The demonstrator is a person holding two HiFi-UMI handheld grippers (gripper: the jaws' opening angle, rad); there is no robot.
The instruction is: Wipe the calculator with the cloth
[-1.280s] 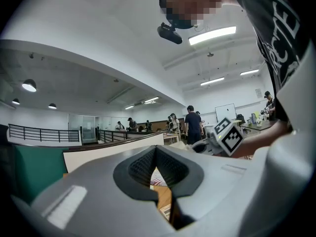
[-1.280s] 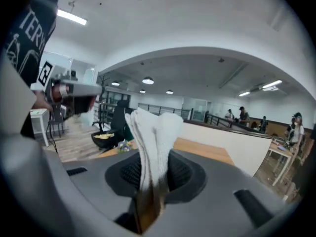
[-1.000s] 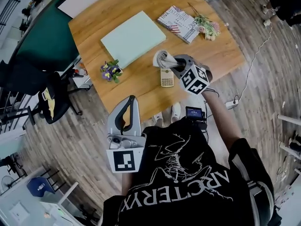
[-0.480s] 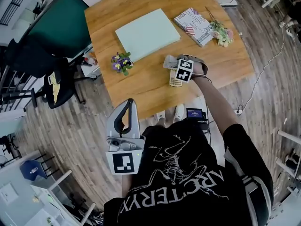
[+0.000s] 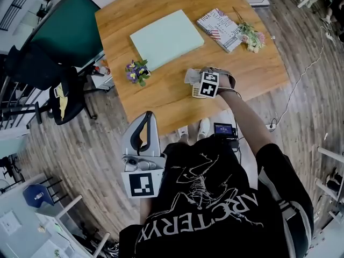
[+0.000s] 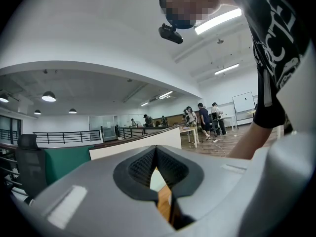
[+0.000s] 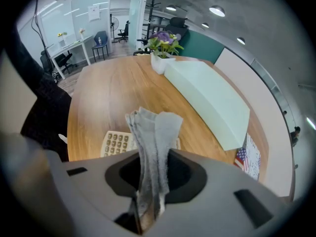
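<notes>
A grey cloth [image 7: 152,147] is pinched in my right gripper [image 7: 148,201], its folded end sticking out past the jaws. Under it lies the cream calculator [image 7: 116,142] on the wooden table [image 7: 103,98]. In the head view the right gripper [image 5: 200,82] hovers over the calculator [image 5: 195,92], which is mostly hidden, and the cloth [image 5: 191,76] pokes out to its left. My left gripper [image 5: 144,123] hangs off the table's near edge, jaws shut with nothing in them; its own view looks out across the room.
A pale green pad [image 5: 166,38] lies at mid-table. A small pot of purple flowers [image 5: 136,71] stands near the left edge. A patterned booklet [image 5: 219,29] and a pink flower sprig [image 5: 251,37] lie at the far right. An office chair [image 5: 48,85] stands left of the table.
My right gripper has come down from above the table onto the calculator with the cloth, and in the last half second slid slightly left over it. The left gripper has held still.
</notes>
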